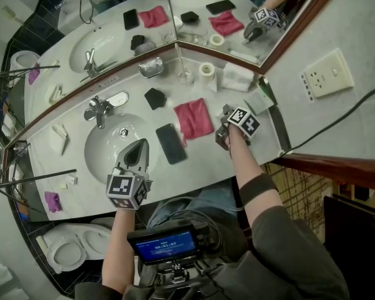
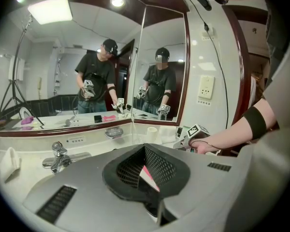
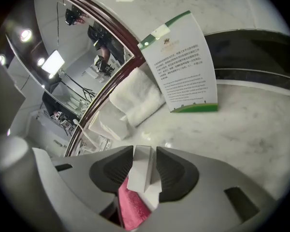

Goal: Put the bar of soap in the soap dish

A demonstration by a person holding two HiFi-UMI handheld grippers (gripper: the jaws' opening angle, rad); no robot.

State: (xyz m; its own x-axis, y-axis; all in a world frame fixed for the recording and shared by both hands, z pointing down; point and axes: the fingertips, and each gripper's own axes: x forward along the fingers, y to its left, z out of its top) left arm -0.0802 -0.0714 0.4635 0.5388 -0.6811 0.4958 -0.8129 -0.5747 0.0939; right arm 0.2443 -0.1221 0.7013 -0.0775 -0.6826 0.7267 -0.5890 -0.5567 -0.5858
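Note:
A white boxed bar of soap (image 3: 141, 170) stands on edge between the jaws of my right gripper (image 3: 145, 170), over the corner of a pink cloth (image 3: 133, 207). The jaws are open, their pads not pressing on the box. In the head view this gripper (image 1: 225, 114) is just right of the cloth (image 1: 194, 119), and the soap is hidden under it. The shiny metal soap dish (image 1: 151, 66) sits against the mirror, behind the sink; it also shows in the left gripper view (image 2: 114, 132). My left gripper (image 1: 137, 147) hovers at the sink's front rim, shut and holding nothing.
A black phone (image 1: 170, 144) lies between the sink basin (image 1: 106, 149) and the cloth. The faucet (image 1: 99, 110), a black object (image 1: 154, 97), a glass (image 1: 185, 75), a paper roll (image 1: 206, 69), folded white towels (image 1: 237, 75) and a sign card (image 3: 181, 64) line the back.

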